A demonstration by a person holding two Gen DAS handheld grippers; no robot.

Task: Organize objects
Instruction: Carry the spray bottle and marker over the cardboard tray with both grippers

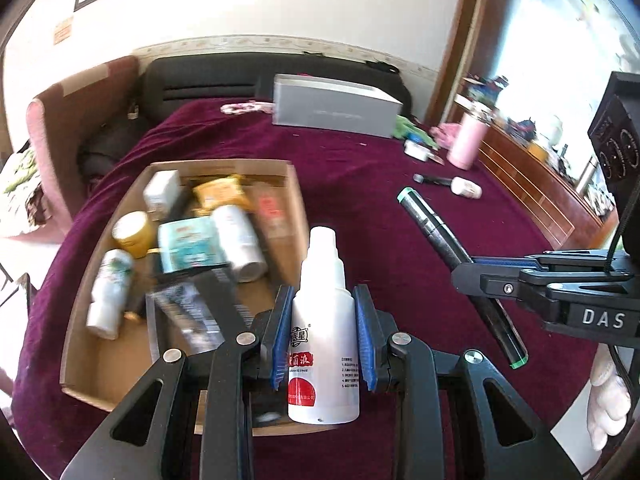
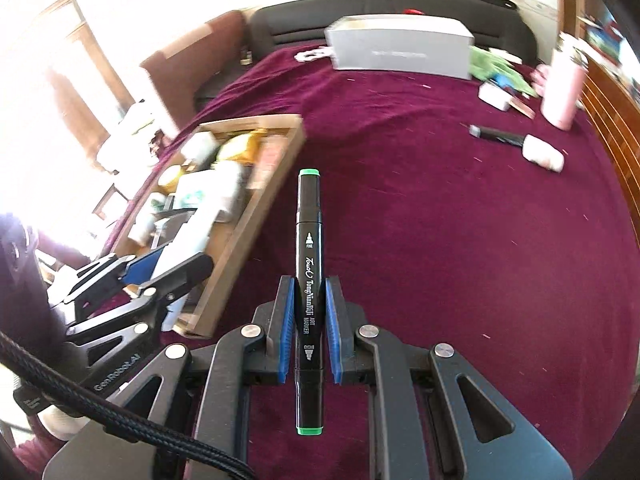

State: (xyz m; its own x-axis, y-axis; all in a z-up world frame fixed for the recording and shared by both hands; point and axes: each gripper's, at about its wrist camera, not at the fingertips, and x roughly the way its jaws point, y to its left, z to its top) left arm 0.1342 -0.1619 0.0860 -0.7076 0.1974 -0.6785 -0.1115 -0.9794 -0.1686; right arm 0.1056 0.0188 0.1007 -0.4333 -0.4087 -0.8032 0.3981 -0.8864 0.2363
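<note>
My left gripper (image 1: 323, 296) is shut on a white spray bottle (image 1: 323, 344) with a red label, held upright above the near right corner of a cardboard tray (image 1: 298, 204). The tray holds several bottles, tubes and packets. My right gripper (image 2: 310, 284) is shut on a black art marker (image 2: 308, 280) with green end caps, held over the maroon cloth just right of the tray (image 2: 256, 216). In the left wrist view the right gripper (image 1: 466, 276) carries that marker (image 1: 436, 228) at the right. The left gripper (image 2: 160, 268) with the white bottle shows at the left of the right wrist view.
A maroon cloth (image 2: 460, 220) covers the table. A grey box (image 1: 336, 106) stands at the back. A pink tumbler (image 1: 466, 142), another black marker (image 1: 434, 179) and a small white bottle (image 1: 466, 188) lie at the right. A wooden cabinet (image 1: 532, 196) borders the right edge.
</note>
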